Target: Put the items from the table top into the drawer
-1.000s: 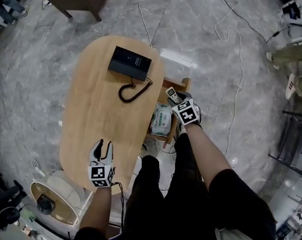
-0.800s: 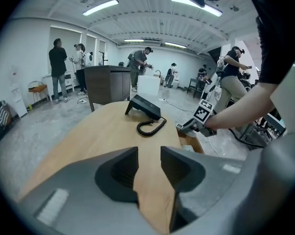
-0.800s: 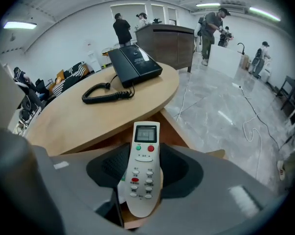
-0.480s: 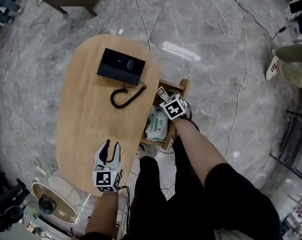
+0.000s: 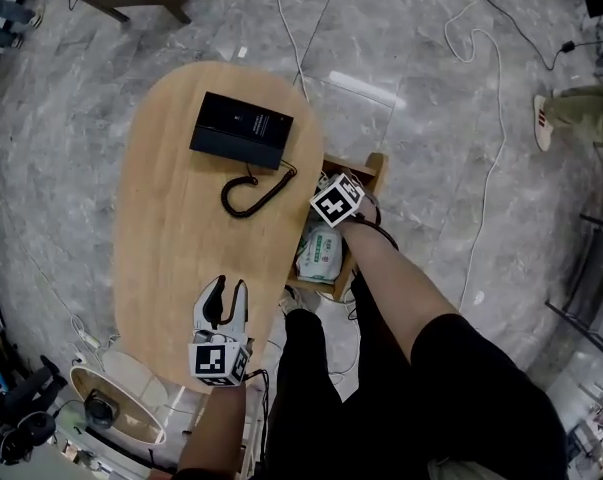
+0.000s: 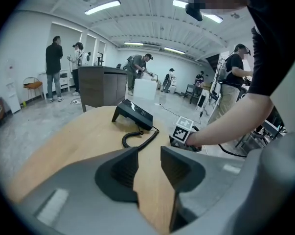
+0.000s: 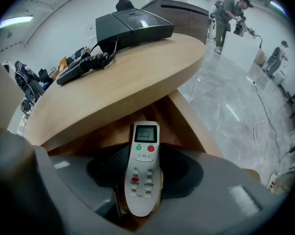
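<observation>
Remote over the open drawer, in the right gripper [image 7: 145, 174]
The right gripper is clamped on the white remote [image 7: 145, 146], long axis along the jaws, tip pointing down into the drawer [image 5: 373, 168] beside the counter [image 5: 171, 228]; a release looks next. The left gripper [image 6: 148, 168], jaws apart and empty, faces the telephone [image 5: 239, 128], well ahead

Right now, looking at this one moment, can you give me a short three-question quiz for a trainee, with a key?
1. What does the right tool grip?
2. True or false: the left tool holds the black telephone.
3. What already lies in the open drawer? A) a wipes pack B) a mug C) a book
Key: 1. A white remote control. 2. False; its jaws stand apart with nothing between them. 3. A.
</observation>
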